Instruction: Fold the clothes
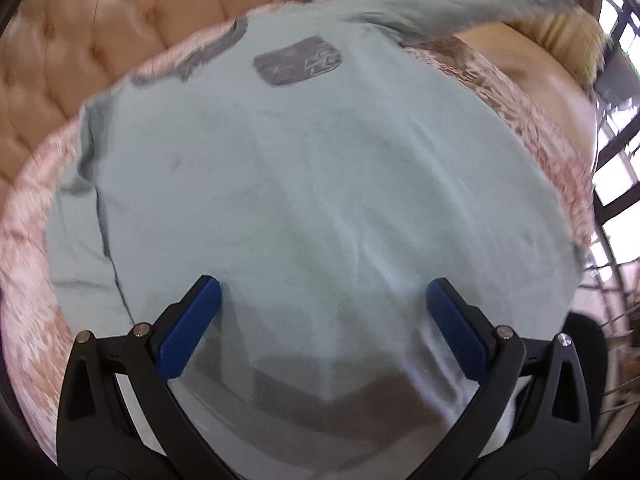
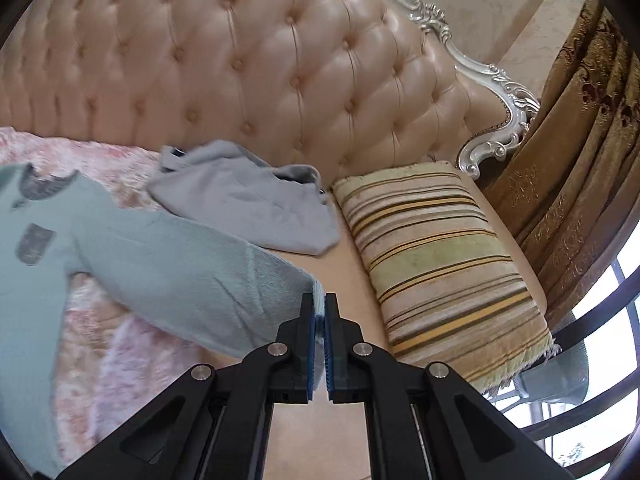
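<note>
The green top (image 1: 312,184) lay spread front-up on a pink blanket (image 1: 28,248) over the sofa seat, its grey chest patch (image 1: 298,62) toward the tufted backrest (image 1: 100,20). The left gripper (image 1: 324,296) hung over the top's lower body with its blue pads (image 1: 188,328) wide apart and nothing between them; the cloth below was flat and unheld.

The right gripper (image 2: 320,308) was clamped tight on the cuff of the sleeve (image 2: 192,276), which stretched out from the top (image 2: 36,264) across the blanket (image 2: 120,352) toward the sofa's right end.

Behind the sleeve, a grey garment (image 2: 244,200) lay crumpled against the backrest (image 2: 240,52), its near edge just beside the sleeve. To the gripper's right, a striped cushion (image 2: 440,264) filled the seat's end, near the cuff but apart from it. Beyond it stood the carved silver frame (image 2: 500,96), a patterned curtain (image 2: 580,168) and a window.

A strip of bare seat (image 2: 352,276) ran between sleeve and cushion, open under the right gripper. The top's left side reached close to the blanket's edge.
</note>
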Tool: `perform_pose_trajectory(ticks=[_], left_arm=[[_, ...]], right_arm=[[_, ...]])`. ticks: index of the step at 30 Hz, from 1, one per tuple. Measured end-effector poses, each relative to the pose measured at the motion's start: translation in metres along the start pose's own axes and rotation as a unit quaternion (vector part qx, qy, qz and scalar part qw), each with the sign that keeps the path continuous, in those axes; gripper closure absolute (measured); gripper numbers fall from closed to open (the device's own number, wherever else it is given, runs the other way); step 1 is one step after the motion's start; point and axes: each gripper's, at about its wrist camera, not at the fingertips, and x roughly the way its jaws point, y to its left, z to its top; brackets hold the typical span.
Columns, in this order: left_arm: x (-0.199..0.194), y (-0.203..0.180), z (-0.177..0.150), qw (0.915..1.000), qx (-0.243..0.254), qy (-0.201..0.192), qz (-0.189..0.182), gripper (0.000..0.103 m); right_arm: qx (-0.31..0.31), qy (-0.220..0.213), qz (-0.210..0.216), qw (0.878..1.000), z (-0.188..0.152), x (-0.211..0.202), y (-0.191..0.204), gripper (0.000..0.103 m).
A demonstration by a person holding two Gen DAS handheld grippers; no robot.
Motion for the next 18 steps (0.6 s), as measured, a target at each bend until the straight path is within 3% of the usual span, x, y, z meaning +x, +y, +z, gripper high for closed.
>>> perform_pose_trajectory(ticks=[7, 18], left_arm=[[-0.001, 0.003, -0.005, 0.9999, -0.004, -0.012, -0.005, 0.0], [-0.001, 0.004, -0.006, 0.9998, -0.003, -0.021, -0.005, 0.0]], right_arm=[[-0.005, 0.007, -0.029, 1.0, 0.02, 0.045, -0.014, 0.1], [0.035, 0.117, -0.005, 0.992, -0.023, 0.187, 0.014, 0.099]])
